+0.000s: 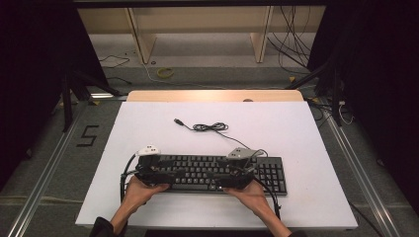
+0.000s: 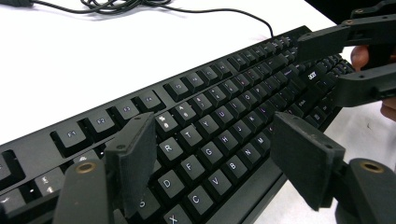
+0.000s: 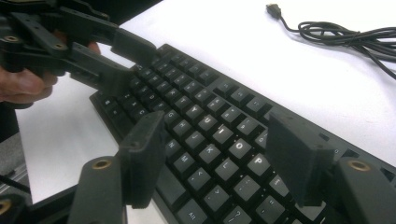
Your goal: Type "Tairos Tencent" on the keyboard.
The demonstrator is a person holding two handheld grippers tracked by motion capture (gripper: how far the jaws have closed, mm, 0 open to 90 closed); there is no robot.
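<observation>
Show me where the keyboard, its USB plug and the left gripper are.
keyboard [image 1: 207,170]: high view, middle rows of keys.
USB plug [image 3: 273,9]: right gripper view, the plug's body.
left gripper [image 2: 212,151]: left gripper view, gap between its open jaws, over the keys.

From the high view I can't read the keyboard [image 1: 210,172] legends, too small; my hands cover its front edge. In the left gripper view its left end runs off-frame, and the USB plug [image 3: 273,8] is clipped.
</observation>
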